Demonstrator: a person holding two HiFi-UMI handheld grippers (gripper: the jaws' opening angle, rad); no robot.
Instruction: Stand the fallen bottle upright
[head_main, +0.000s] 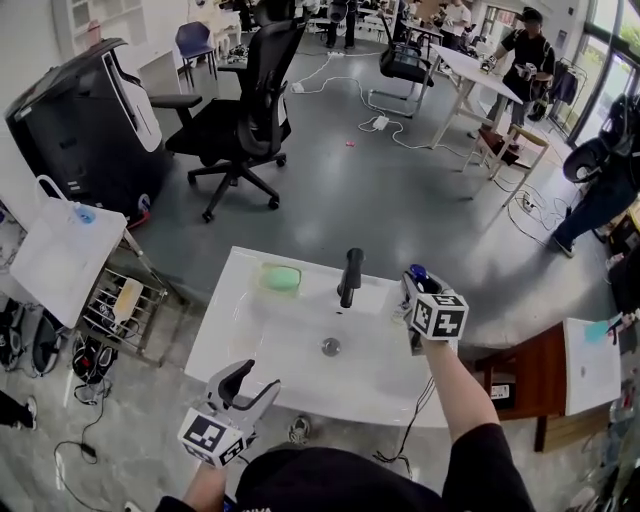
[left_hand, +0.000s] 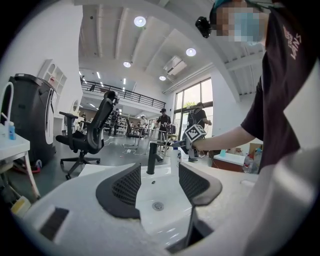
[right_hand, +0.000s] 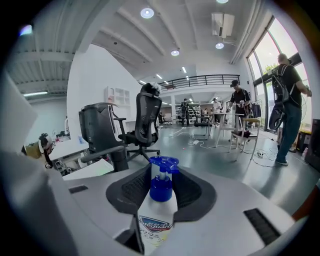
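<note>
The right tongs (right_hand: 161, 185) grip the blue-capped pump bottle (right_hand: 159, 215) near the black faucet (head_main: 350, 277) at the white sink (head_main: 285, 345), while the left tongs (left_hand: 158, 184) stand open and empty.

Right gripper (head_main: 416, 288) holds the bottle (head_main: 417, 272) near the black tap (head_main: 350, 277).

bottle (right_hand: 160, 206): white body, blue pump top
sink (head_main: 240, 322): white
tap (head_main: 350, 277): black
block (head_main: 281, 278) by the tap: pale green
office chair (head_main: 243, 108): black
</note>
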